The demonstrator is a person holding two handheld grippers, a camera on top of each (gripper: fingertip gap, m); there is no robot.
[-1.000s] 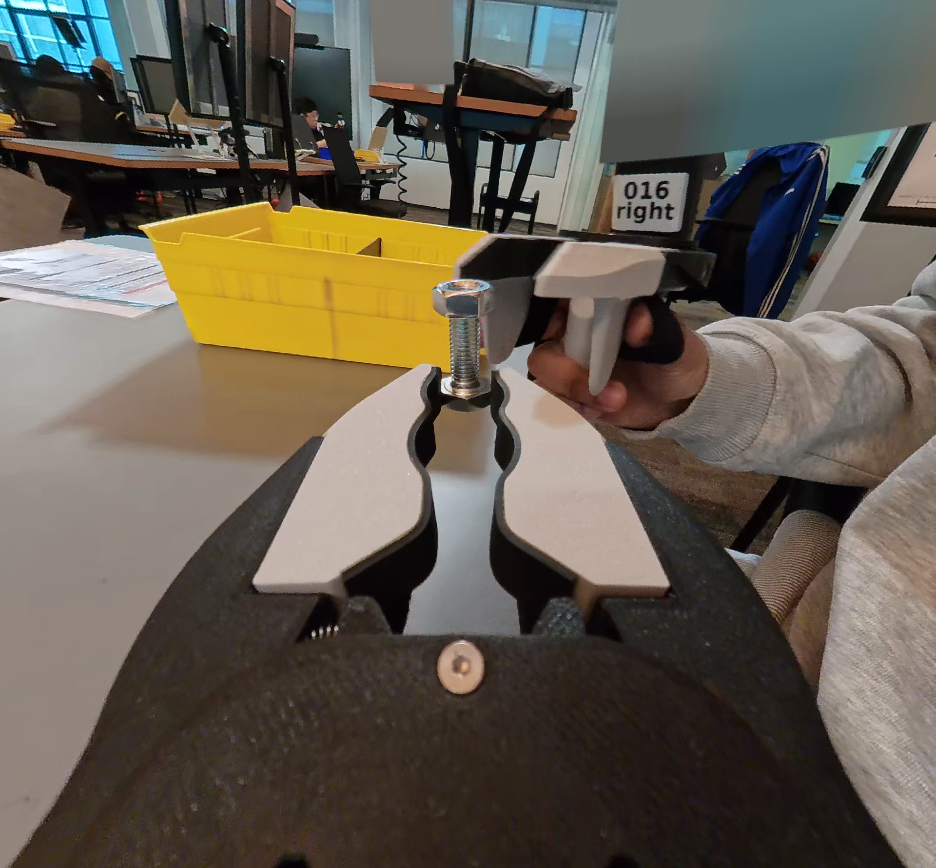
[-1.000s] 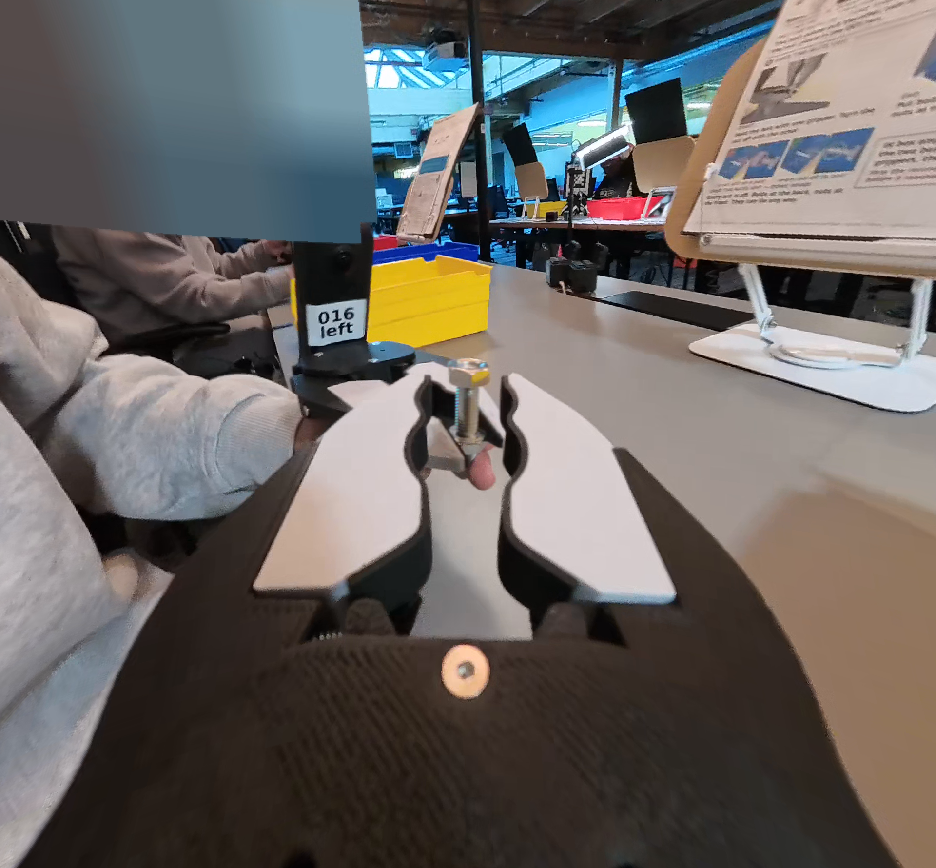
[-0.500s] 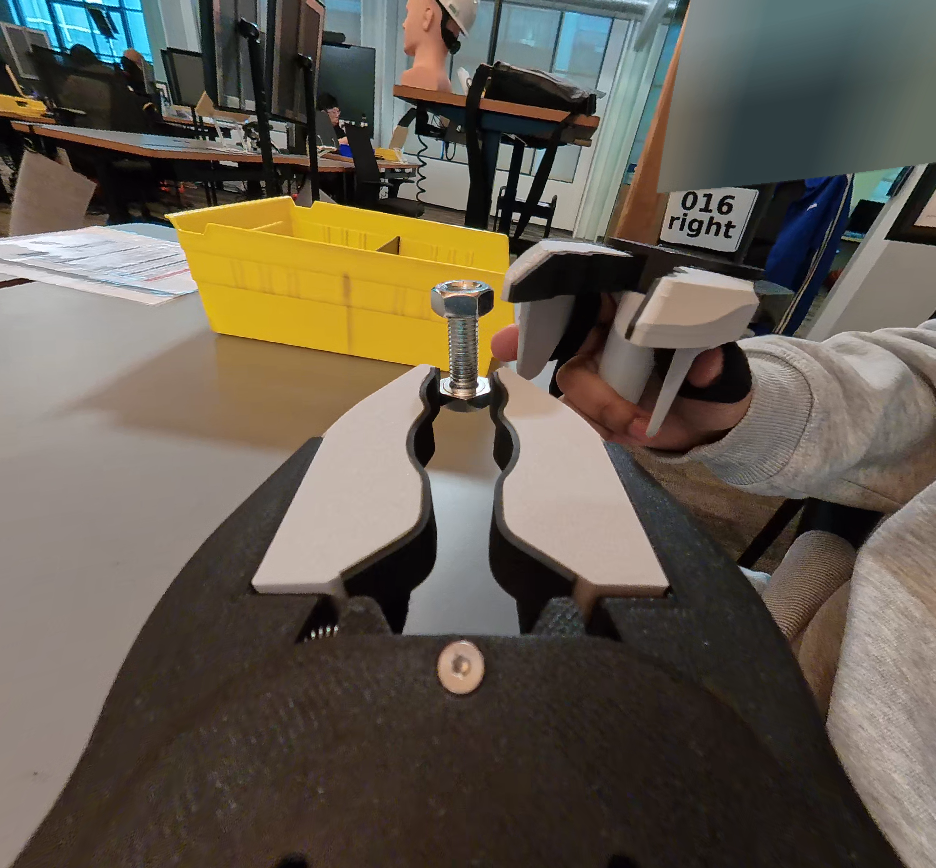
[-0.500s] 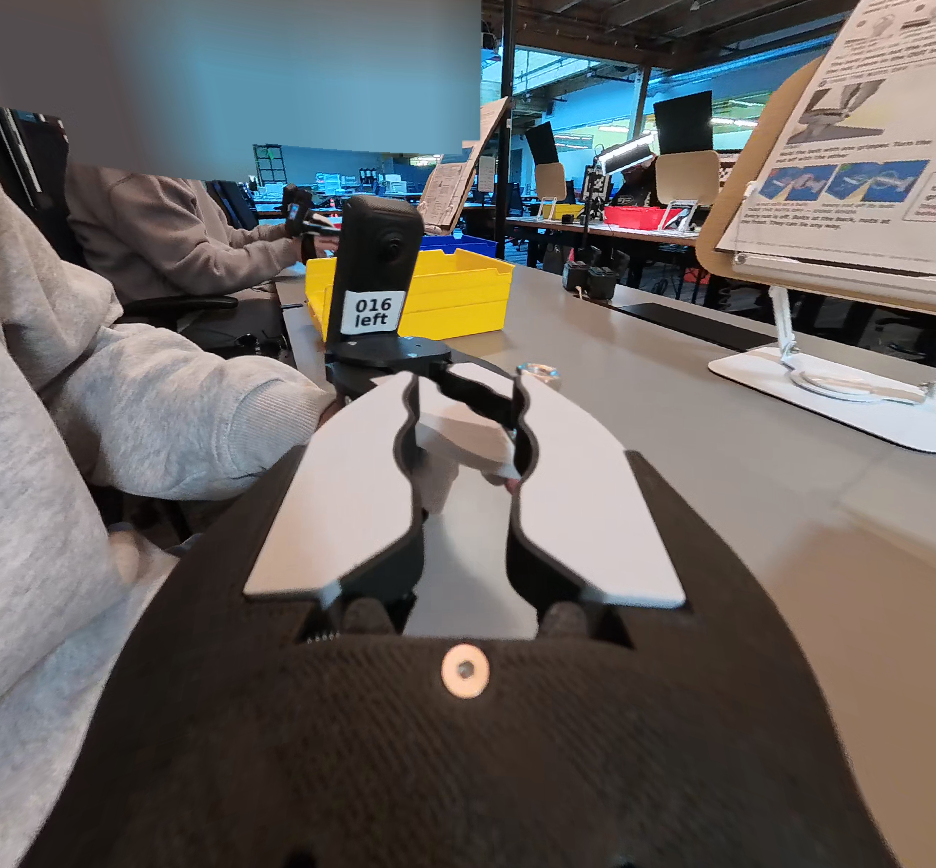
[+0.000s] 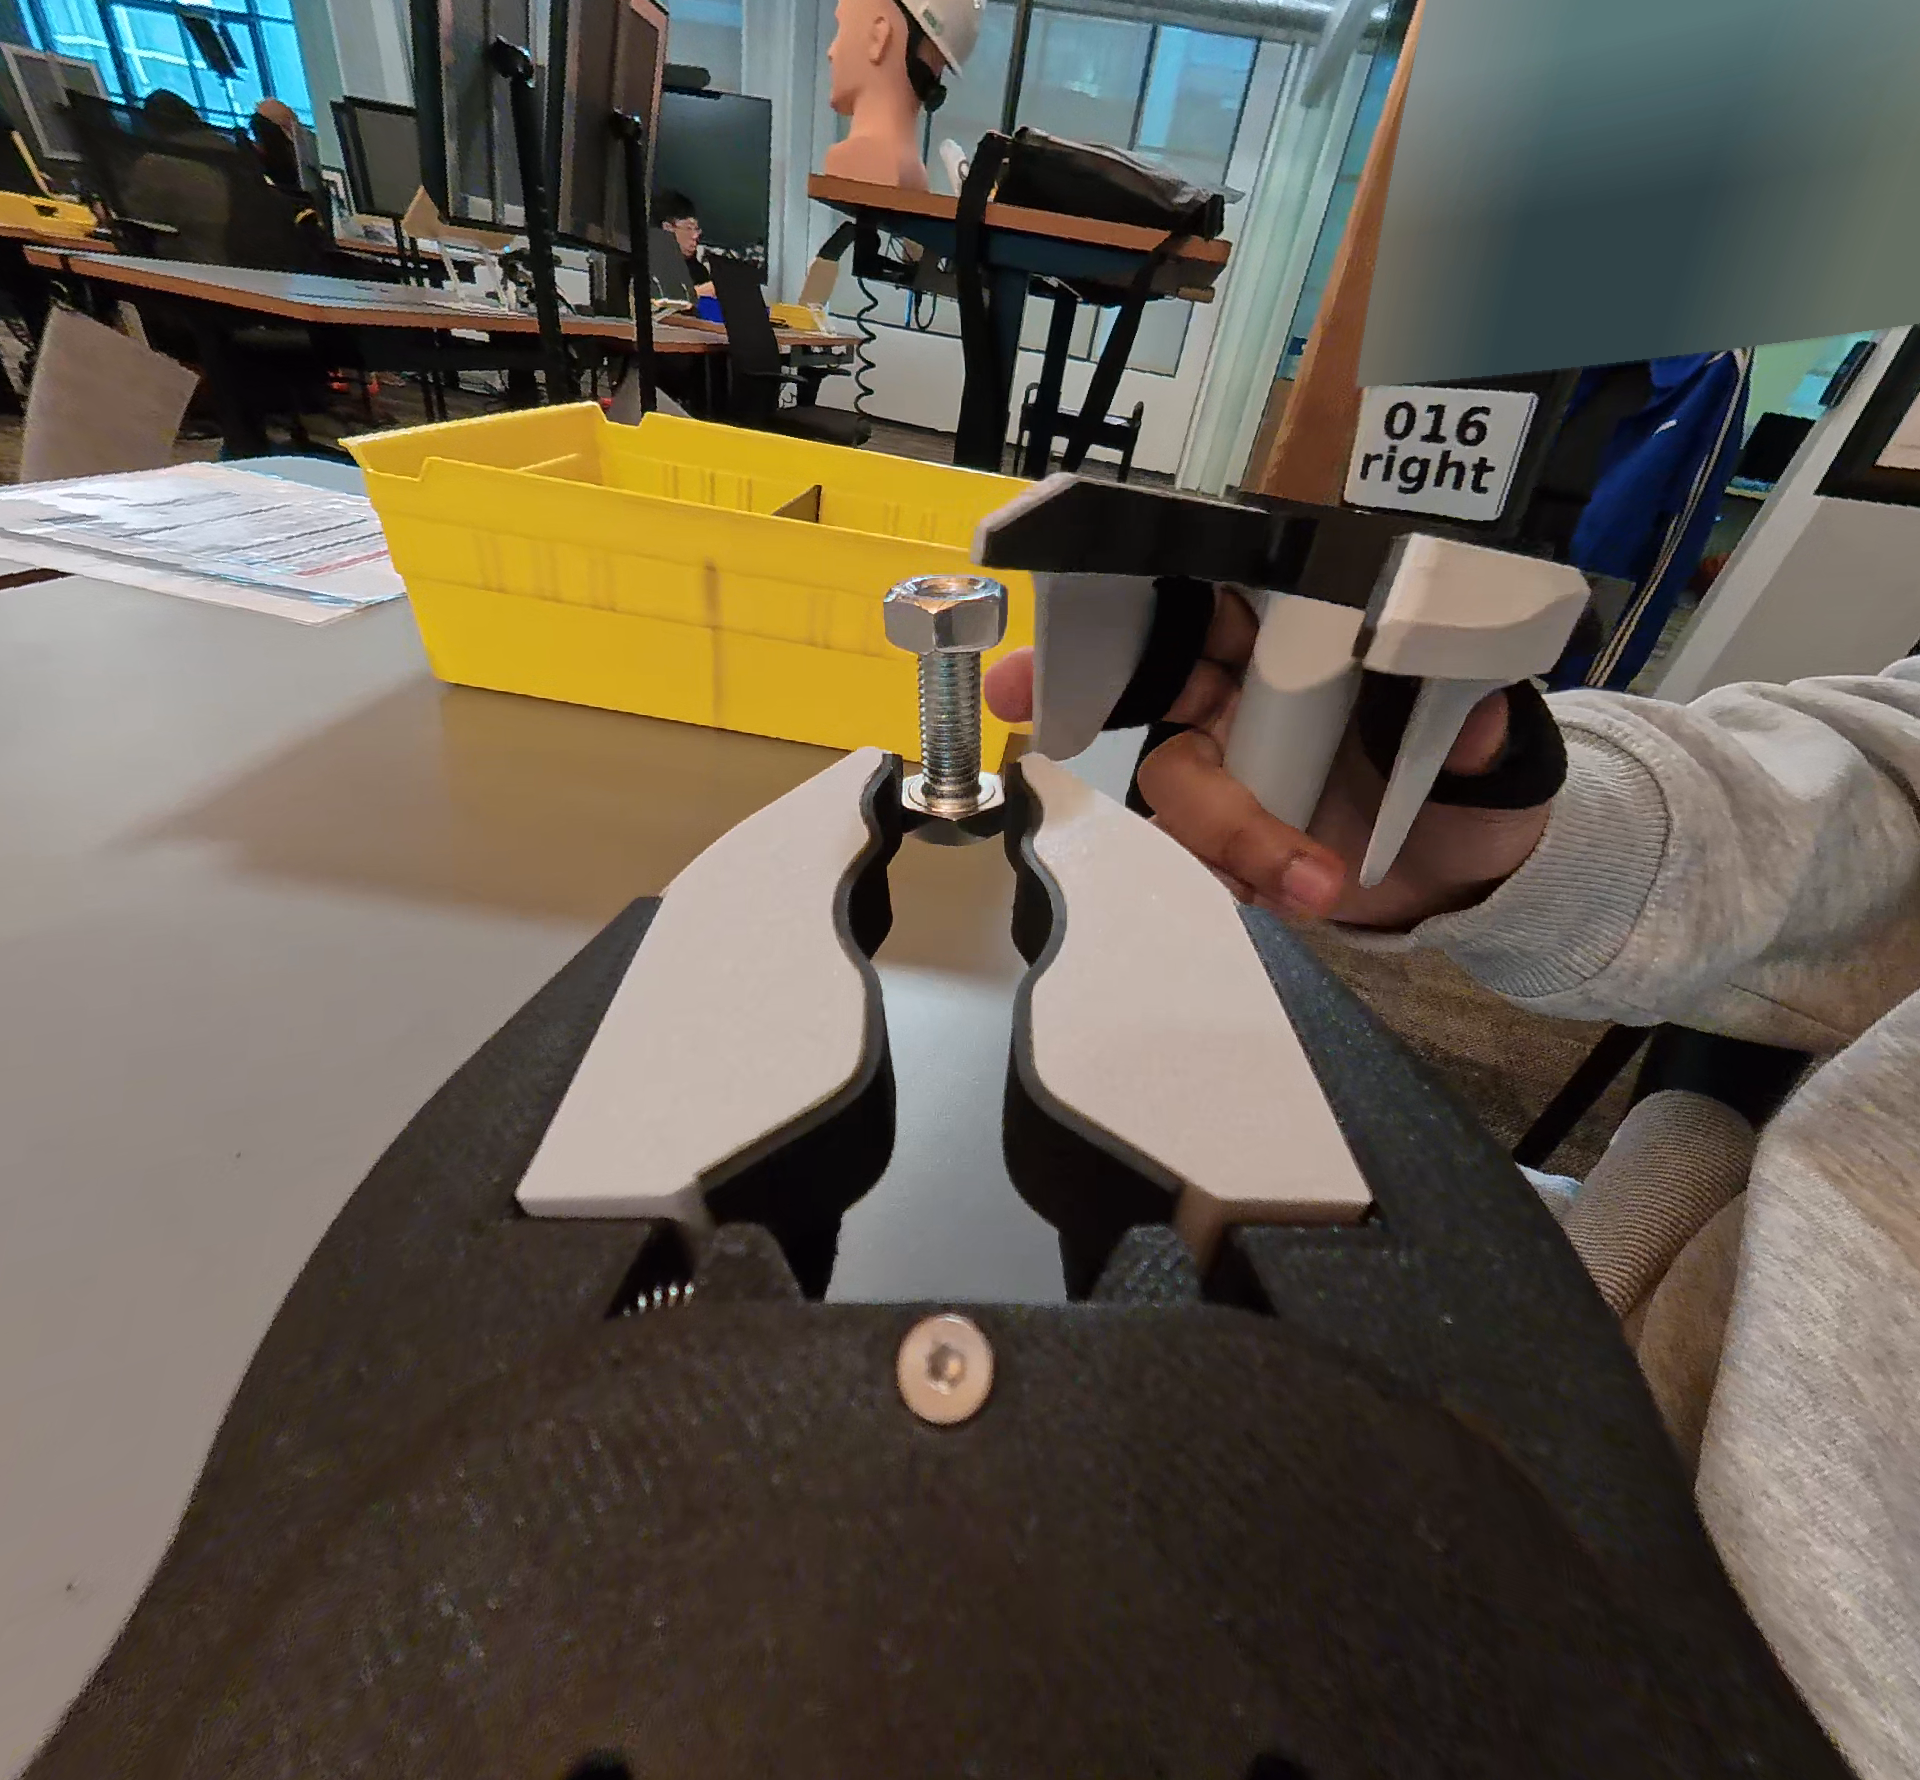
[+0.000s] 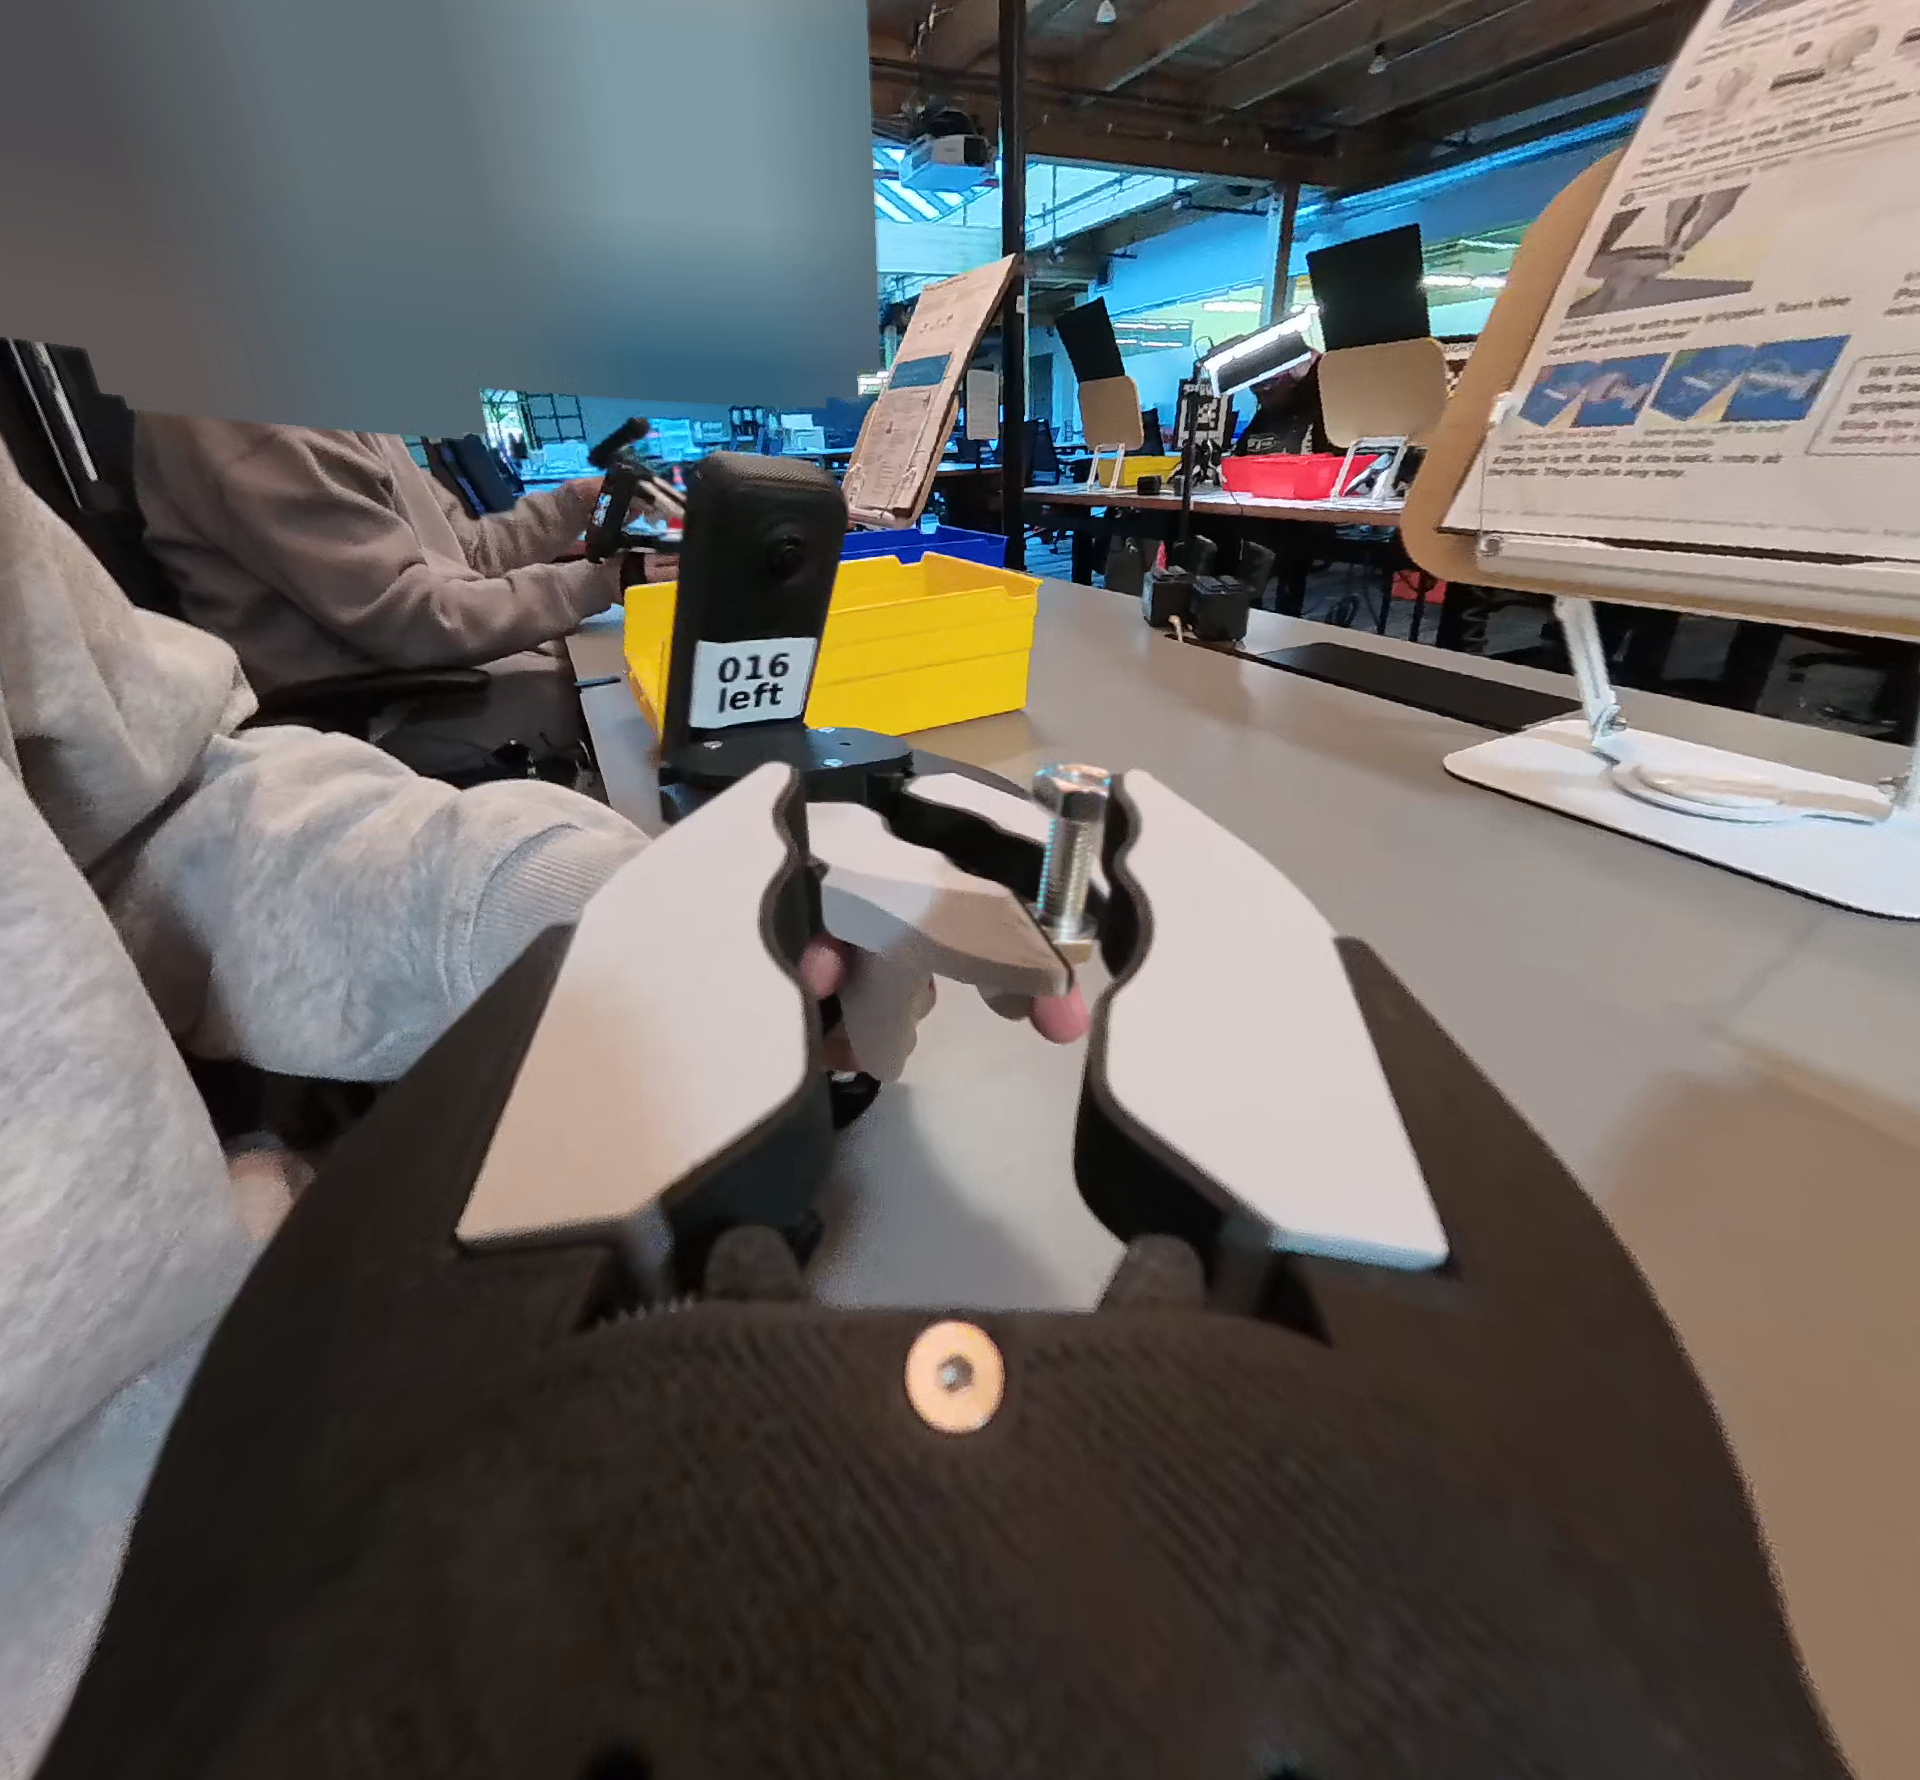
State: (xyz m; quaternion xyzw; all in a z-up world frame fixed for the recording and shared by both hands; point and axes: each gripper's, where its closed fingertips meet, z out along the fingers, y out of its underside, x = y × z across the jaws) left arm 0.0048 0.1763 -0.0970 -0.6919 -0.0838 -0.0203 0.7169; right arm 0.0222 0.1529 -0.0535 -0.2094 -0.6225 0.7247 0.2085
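My left gripper (image 5: 948,774) is shut on a steel nut (image 5: 948,800) at the foot of a silver hex bolt (image 5: 943,691). The bolt stands upright, head up, above the grey table (image 5: 208,899). My right gripper (image 6: 951,816) is open wide and empty. The bolt (image 6: 1070,857) stands between its fingers, close to the right finger (image 6: 1226,982). In the left wrist view the right gripper (image 5: 1268,587) is held by a hand just right of the bolt head, one finger (image 5: 1081,670) beside the shaft. The left gripper's fingers (image 6: 935,909) show in the right wrist view.
A yellow bin (image 5: 675,577) stands on the table beyond the bolt, with printed sheets (image 5: 208,535) to its left. In the right wrist view another yellow bin (image 6: 935,650) sits behind the left gripper. A white document stand (image 6: 1714,774) stands at the right. A person in grey (image 6: 343,567) sits at the left. The gap from one gripper's tips to the other's is roughly 5 cm.
The right gripper stood narrow around the bolt, drew off to the side, then opened wide and came back beside the bolt. The left gripper kept its hold on the nut.
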